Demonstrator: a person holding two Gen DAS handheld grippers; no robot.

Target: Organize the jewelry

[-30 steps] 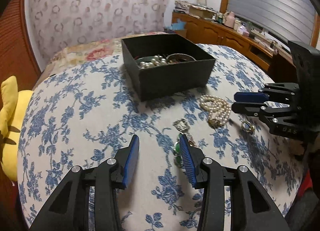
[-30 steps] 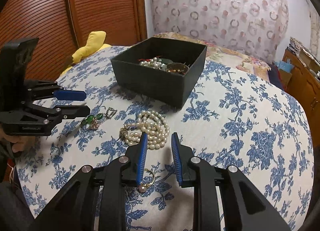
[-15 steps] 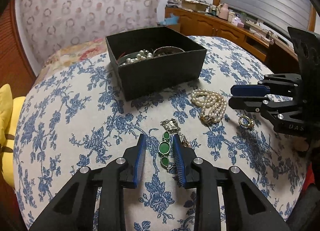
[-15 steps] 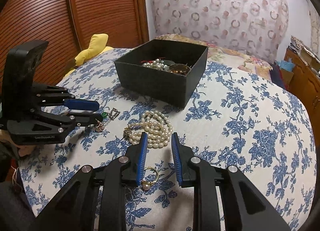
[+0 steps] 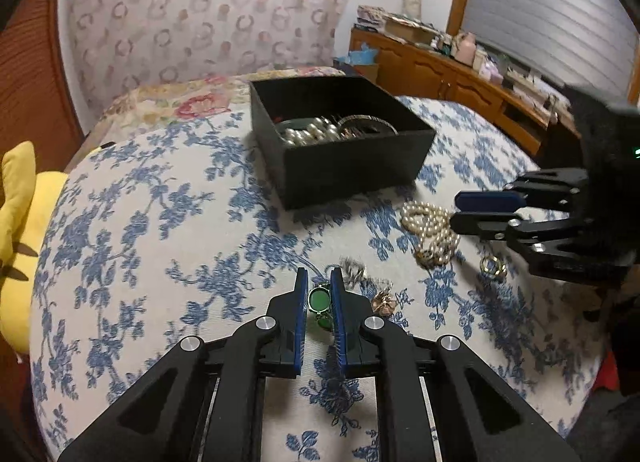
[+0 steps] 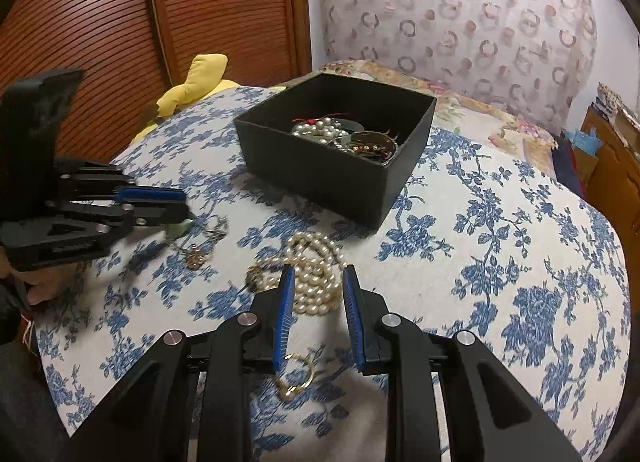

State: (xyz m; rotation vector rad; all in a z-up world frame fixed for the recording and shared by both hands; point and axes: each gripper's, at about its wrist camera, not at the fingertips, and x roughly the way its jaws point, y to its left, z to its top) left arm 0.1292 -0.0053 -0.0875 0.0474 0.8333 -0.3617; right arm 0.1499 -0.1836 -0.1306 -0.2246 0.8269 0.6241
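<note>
Left gripper point(image 5: 319, 298): nipped on green stone bracelet point(image 5: 319, 300), apparently lifting, bound for black box point(image 5: 360, 166). Right gripper point(image 6: 316, 294): parted, empty, over pearl necklace point(image 6: 316, 262).

We see the green-stone bracelet point(image 5: 319, 299) partly hidden between the left gripper point(image 5: 319, 287) fingers; motion blur smears the right gripper point(image 5: 486, 211) body.

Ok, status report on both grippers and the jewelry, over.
Left gripper shut on green bracelet. Right gripper open, over pearl necklace; gold ring beneath it. Black box open, path unobstructed.
</note>
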